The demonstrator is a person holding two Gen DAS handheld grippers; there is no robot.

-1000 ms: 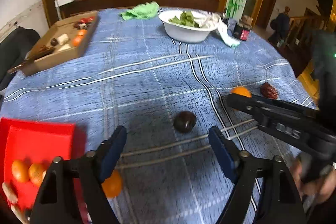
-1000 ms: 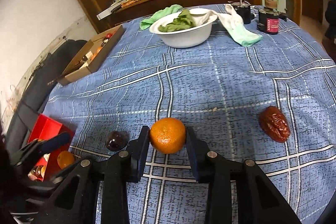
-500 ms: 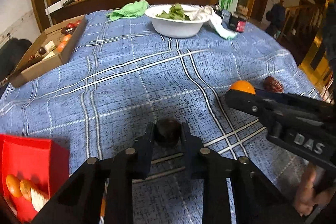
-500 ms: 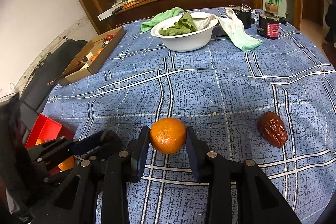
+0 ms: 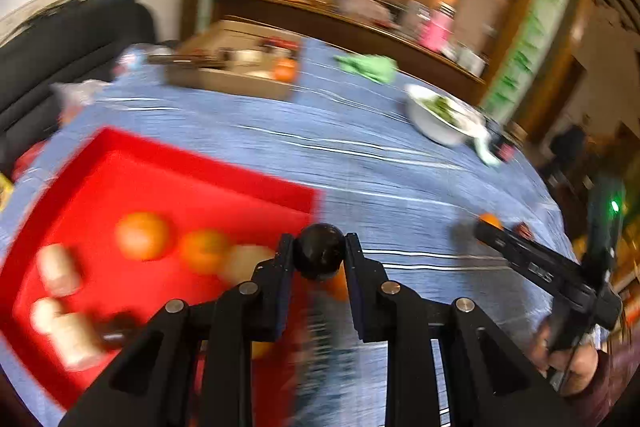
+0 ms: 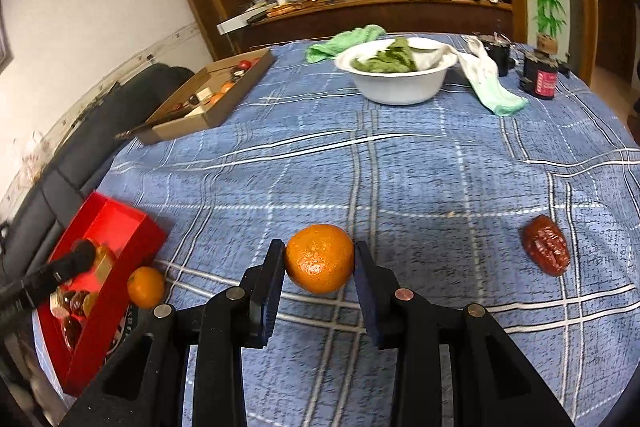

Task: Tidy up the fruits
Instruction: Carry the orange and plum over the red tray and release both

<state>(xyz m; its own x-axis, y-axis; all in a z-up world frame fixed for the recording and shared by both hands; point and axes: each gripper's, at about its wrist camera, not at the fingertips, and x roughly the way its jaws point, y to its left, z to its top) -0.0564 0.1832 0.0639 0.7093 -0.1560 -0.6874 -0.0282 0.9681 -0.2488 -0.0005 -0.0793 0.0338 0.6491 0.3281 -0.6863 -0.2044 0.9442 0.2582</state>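
Observation:
My left gripper (image 5: 319, 253) is shut on a dark round fruit (image 5: 319, 250) and holds it above the right edge of the red tray (image 5: 172, 163). The tray holds oranges (image 5: 142, 235) and pale pieces (image 5: 60, 269); this view is blurred. My right gripper (image 6: 319, 261) is shut on an orange (image 6: 320, 258) and holds it above the blue checked tablecloth (image 6: 400, 179). In the right wrist view the red tray (image 6: 116, 215) stands at the left table edge with the left gripper (image 6: 82, 255) over it. A loose orange (image 6: 146, 286) lies beside the tray. A wrinkled red date (image 6: 546, 250) lies at the right.
A white bowl of greens (image 6: 394, 75) stands at the back with a green cloth (image 6: 344, 41) and a pale towel (image 6: 494, 89). A cardboard box (image 6: 208, 95) of small items sits at the back left. Dark jars (image 6: 540, 75) stand at the back right. A black sofa (image 6: 80, 147) is beyond the left edge.
My left gripper closed on the dark fruit, lifted it and swung left over the red tray. My right gripper has kept the orange and lifted it slightly.

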